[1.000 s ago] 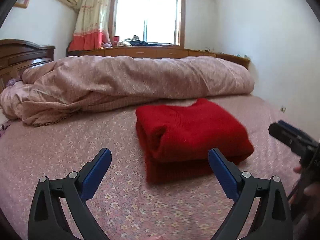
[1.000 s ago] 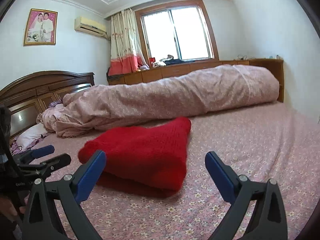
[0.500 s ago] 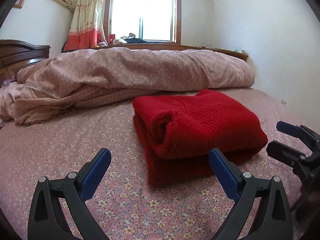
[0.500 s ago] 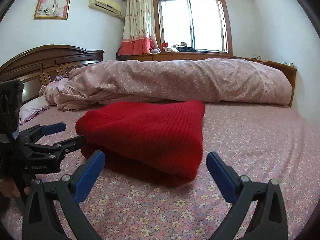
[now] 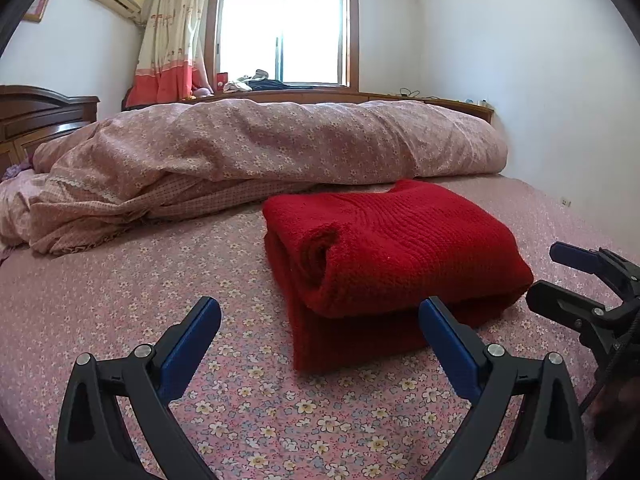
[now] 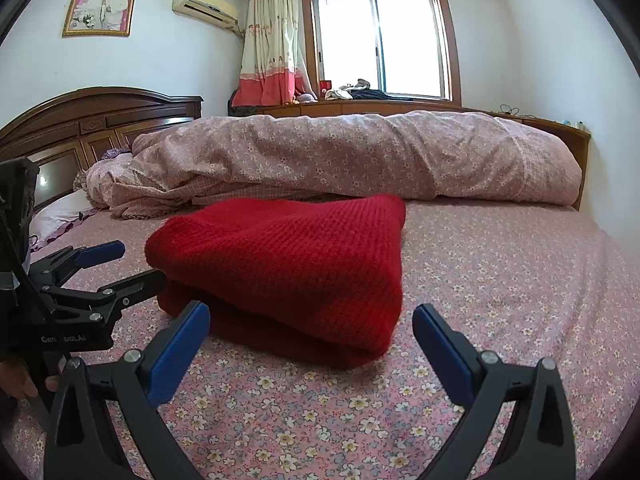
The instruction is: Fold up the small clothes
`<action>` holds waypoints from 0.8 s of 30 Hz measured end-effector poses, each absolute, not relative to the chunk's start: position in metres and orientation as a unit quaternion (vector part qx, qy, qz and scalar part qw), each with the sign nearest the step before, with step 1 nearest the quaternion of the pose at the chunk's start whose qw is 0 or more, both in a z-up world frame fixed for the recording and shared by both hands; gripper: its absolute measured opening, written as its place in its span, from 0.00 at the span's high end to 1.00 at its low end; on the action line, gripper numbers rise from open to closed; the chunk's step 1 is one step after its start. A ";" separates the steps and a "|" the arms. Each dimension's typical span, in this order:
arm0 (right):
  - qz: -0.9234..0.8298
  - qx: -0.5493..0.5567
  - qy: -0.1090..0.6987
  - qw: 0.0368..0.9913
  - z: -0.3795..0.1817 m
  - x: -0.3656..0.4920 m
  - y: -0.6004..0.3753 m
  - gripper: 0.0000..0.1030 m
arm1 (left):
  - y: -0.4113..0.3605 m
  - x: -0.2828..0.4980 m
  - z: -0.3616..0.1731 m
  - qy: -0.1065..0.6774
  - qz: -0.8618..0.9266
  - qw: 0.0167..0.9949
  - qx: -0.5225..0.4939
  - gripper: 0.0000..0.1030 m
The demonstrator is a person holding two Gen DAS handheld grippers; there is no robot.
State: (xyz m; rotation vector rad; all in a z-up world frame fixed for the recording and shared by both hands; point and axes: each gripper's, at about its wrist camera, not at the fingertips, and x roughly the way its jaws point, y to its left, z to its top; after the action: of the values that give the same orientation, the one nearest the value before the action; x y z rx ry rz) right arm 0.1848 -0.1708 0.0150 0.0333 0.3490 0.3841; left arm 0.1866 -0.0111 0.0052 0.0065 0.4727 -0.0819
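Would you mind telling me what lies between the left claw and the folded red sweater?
Only bare floral bedsheet lies between the open left claw and the red sweater, as the left wrist view shows.

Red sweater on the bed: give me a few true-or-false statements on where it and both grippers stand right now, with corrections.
1. The red sweater lies folded in layers on the floral bed sheet. True.
2. The left gripper is shut on the sweater. False: its jaws are wide open and hold nothing.
3. The right gripper is open and empty. True.
4. The sweater is draped over the rolled pink quilt. False: it lies on the sheet in front of the quilt.
5. In the left wrist view, the right gripper appears at the sweater's right side. True.
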 end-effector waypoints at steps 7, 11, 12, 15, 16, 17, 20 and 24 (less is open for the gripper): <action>0.191 0.015 0.176 0.966 0.015 0.187 -0.171 0.00 | -0.012 0.187 0.005 0.236 -0.044 0.971 0.003 0.06; 0.191 0.014 0.177 0.965 0.015 0.188 -0.169 0.00 | -0.012 0.187 0.005 0.235 -0.047 0.971 0.005 0.06; 0.191 0.014 0.177 0.965 0.015 0.188 -0.169 0.00 | -0.012 0.187 0.005 0.235 -0.047 0.971 0.004 0.06; 0.191 0.014 0.177 0.965 0.015 0.188 -0.169 0.00 | -0.011 0.188 0.004 0.237 -0.048 0.970 0.002 0.06; 0.191 0.013 0.178 0.965 0.014 0.188 -0.169 0.00 | -0.011 0.188 0.004 0.238 -0.048 0.970 0.001 0.06; 0.191 0.012 0.178 0.965 0.014 0.188 -0.169 0.00 | -0.011 0.188 0.004 0.239 -0.048 0.970 0.001 0.06; 0.192 0.009 0.178 0.965 0.013 0.188 -0.168 0.00 | -0.011 0.188 0.004 0.239 -0.051 0.970 -0.001 0.06; 0.193 0.007 0.178 0.965 0.013 0.188 -0.167 0.00 | -0.011 0.189 0.003 0.240 -0.050 0.969 -0.001 0.06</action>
State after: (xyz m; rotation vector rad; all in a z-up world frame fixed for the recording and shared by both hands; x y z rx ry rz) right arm 0.1876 -0.1671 0.0128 0.0151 0.3597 0.3902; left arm 0.1885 -0.0106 0.0035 -0.0023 0.4856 -0.1003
